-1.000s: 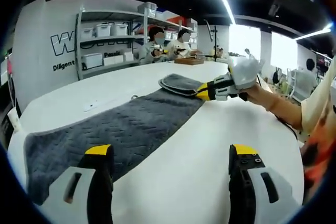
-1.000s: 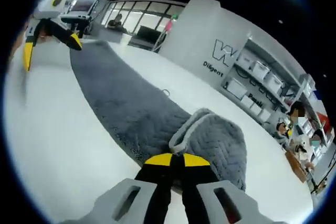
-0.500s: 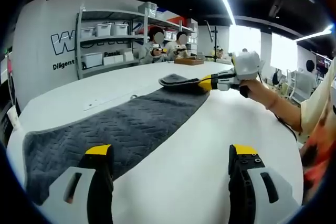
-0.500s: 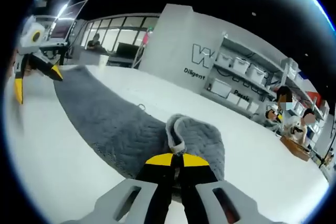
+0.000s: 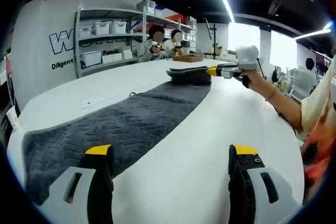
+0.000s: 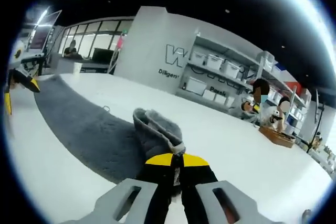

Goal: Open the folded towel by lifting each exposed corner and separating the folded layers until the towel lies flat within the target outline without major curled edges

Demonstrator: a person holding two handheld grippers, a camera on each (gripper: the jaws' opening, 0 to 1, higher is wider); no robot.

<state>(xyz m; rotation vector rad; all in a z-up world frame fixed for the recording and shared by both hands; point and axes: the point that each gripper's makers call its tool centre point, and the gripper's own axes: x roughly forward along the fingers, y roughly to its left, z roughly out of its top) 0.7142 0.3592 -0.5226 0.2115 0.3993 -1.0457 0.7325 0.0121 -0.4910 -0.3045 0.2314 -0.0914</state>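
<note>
A long dark grey quilted towel lies along the white table, running from near my left gripper to the far end. In the left gripper view my left gripper hovers open over the table at the towel's near end, holding nothing. Farther off, my right gripper is shut on the towel's folded far corner and lifts it off the table. In the right gripper view my right gripper pinches that raised fold, with the rest of the towel stretching away to the left gripper.
A person's hand and sleeve hold the right gripper. Shelves with white bins stand against the lettered wall behind the table. Two people sit at the table's far side beside a wooden tray.
The right gripper has raised the towel's folded far corner higher and carried it farther away from the left gripper. The left gripper has stayed put and open.
</note>
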